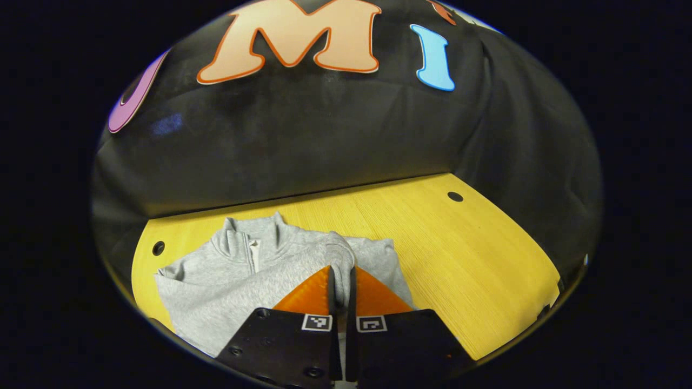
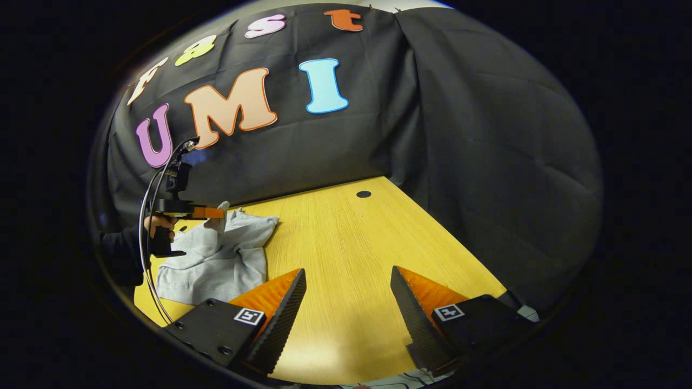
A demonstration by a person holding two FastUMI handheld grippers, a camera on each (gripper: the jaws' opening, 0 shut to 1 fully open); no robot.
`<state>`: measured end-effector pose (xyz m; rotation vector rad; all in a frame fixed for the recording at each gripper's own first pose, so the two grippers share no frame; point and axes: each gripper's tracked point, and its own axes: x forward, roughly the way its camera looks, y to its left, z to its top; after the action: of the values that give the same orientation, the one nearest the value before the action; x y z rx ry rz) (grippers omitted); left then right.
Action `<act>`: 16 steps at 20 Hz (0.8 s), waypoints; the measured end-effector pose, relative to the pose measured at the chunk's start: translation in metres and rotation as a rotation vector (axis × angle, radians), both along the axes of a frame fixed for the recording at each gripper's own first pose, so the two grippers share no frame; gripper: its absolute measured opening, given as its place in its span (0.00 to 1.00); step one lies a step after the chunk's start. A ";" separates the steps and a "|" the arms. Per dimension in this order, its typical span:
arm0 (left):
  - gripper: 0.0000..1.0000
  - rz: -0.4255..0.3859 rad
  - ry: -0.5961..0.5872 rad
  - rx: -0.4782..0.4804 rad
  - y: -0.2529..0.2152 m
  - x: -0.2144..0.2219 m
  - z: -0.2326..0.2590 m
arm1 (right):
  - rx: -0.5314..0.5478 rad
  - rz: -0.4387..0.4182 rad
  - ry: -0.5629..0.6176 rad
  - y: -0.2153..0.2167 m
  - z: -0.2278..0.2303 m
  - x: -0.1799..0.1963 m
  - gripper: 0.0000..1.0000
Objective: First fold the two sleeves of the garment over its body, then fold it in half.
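Note:
A grey zip-neck sweatshirt (image 1: 243, 270) lies on the yellow wooden table (image 1: 459, 254), collar toward the back wall. One grey sleeve (image 1: 340, 259) is lifted over the body, pinched between the orange fingers of my left gripper (image 1: 341, 275), which is shut on it. In the right gripper view the sweatshirt (image 2: 216, 259) lies at the left, and the left gripper (image 2: 213, 212), held by a gloved hand (image 2: 157, 229), lifts the sleeve above it. My right gripper (image 2: 346, 281) stands open over bare table to the right of the garment, nothing between its fingers.
The black cloth wall (image 1: 324, 151) closes the back and right side of the table. Small round holes (image 1: 455, 196) sit in the tabletop near the back corners. A cable (image 2: 148, 259) hangs from the left gripper. Bare wood (image 2: 367, 243) stretches right of the garment.

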<state>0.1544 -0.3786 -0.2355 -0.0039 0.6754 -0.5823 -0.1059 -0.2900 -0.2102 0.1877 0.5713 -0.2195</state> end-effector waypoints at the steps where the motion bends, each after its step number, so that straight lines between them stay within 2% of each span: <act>1: 0.04 -0.010 0.006 -0.007 -0.006 -0.001 -0.002 | 0.001 0.006 0.003 0.000 -0.001 0.000 0.98; 3: 0.15 -0.035 0.013 -0.067 -0.021 -0.005 0.002 | 0.004 0.021 0.006 0.003 -0.002 0.002 0.94; 4: 0.35 -0.040 0.003 -0.096 -0.024 -0.008 0.011 | 0.007 0.032 0.006 0.005 -0.003 0.006 0.98; 6: 0.76 -0.031 -0.057 -0.119 -0.024 -0.006 0.028 | 0.015 0.059 0.003 0.011 -0.006 0.011 0.98; 7: 0.96 -0.026 -0.074 -0.110 -0.018 -0.010 0.036 | 0.022 0.075 0.002 0.015 -0.007 0.013 0.94; 8: 0.93 -0.016 -0.097 -0.108 -0.012 -0.014 0.043 | 0.029 0.093 -0.002 0.020 -0.009 0.019 0.98; 9: 0.94 -0.003 -0.116 -0.111 -0.005 -0.018 0.050 | 0.039 0.111 -0.008 0.026 -0.009 0.024 0.94; 10: 0.95 0.016 -0.130 -0.116 0.004 -0.022 0.055 | 0.049 0.130 -0.012 0.033 -0.011 0.032 0.98; 16: 0.94 0.197 -0.205 -0.160 0.098 -0.046 0.085 | 0.086 0.281 -0.029 0.086 -0.015 0.063 0.98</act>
<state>0.1081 -0.2808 -0.1501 -0.1565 0.4222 -0.4381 -0.0426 -0.2039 -0.2254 0.1914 0.5723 0.0805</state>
